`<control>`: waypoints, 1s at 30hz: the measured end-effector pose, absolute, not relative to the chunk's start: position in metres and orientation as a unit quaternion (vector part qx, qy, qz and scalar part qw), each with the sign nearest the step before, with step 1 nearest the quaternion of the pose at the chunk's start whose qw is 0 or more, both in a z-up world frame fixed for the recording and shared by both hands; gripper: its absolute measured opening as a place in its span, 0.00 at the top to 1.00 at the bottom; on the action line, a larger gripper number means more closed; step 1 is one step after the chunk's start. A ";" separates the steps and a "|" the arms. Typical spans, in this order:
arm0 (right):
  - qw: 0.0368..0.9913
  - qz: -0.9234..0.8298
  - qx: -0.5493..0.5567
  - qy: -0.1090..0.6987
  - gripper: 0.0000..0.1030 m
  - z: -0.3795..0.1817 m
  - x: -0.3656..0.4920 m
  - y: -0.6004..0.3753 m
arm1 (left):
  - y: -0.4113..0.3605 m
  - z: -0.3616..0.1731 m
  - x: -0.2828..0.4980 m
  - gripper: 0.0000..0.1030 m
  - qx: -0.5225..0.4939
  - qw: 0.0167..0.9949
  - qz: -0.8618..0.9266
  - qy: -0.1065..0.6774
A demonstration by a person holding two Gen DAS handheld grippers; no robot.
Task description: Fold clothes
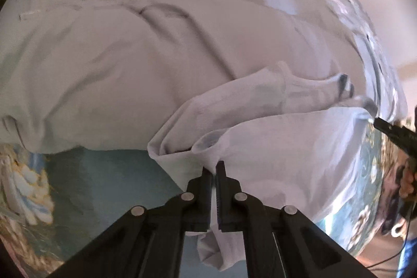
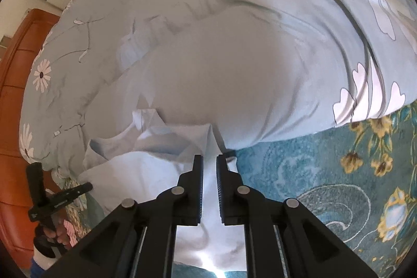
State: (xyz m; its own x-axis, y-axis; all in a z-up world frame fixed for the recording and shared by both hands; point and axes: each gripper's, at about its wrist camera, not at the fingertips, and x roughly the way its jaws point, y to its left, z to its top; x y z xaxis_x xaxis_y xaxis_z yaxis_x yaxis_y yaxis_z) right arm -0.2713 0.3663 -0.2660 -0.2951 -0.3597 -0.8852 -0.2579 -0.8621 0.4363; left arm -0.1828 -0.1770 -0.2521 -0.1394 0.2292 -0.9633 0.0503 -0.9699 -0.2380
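Note:
A white garment (image 1: 286, 147) lies bunched on a bed, one cuffed sleeve (image 1: 299, 90) stretched to the right. My left gripper (image 1: 213, 168) is shut on a fold of its hem, and cloth hangs down between the fingers. The right gripper shows at the right edge of the left wrist view (image 1: 391, 129), holding the garment's far corner. In the right wrist view my right gripper (image 2: 209, 160) is shut on a strip of the white garment (image 2: 146, 171), which runs down between its fingers. The left gripper shows at the lower left of the right wrist view (image 2: 86, 186).
A pale grey quilt (image 2: 234, 56) with white daisy prints lies heaped behind the garment. A teal bedsheet (image 2: 325, 186) with yellow and blue flowers covers the bed. An orange wooden cabinet (image 2: 15, 121) stands at the left. The quilt also fills the left wrist view (image 1: 130, 56).

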 end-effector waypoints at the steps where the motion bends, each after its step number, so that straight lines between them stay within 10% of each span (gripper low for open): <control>1: 0.036 -0.760 0.594 -0.261 0.91 -0.266 -0.270 0.365 | -0.174 -0.242 -0.180 0.97 -0.649 0.067 0.753 -0.088; 6: 0.043 -0.770 0.588 -0.246 0.91 -0.263 -0.265 0.366 | -0.166 -0.185 -0.182 0.97 -0.585 0.083 0.807 -0.005; 13: 0.042 -0.754 0.586 -0.294 0.91 -0.279 -0.260 0.374 | -0.187 -0.234 -0.220 0.96 -0.627 0.042 0.770 -0.109; 15: 0.049 -0.756 0.587 -0.288 0.79 -0.280 -0.255 0.376 | -0.198 -0.236 -0.205 0.87 -0.615 0.047 0.769 -0.168; 18: 0.066 -0.753 0.583 -0.299 0.60 -0.284 -0.238 0.380 | -0.214 -0.235 -0.173 0.39 -0.602 0.041 0.762 -0.233; 30: 0.072 -0.669 0.612 -0.416 0.52 -0.348 -0.122 0.379 | -0.215 -0.325 -0.032 0.36 -0.646 0.025 0.628 -0.433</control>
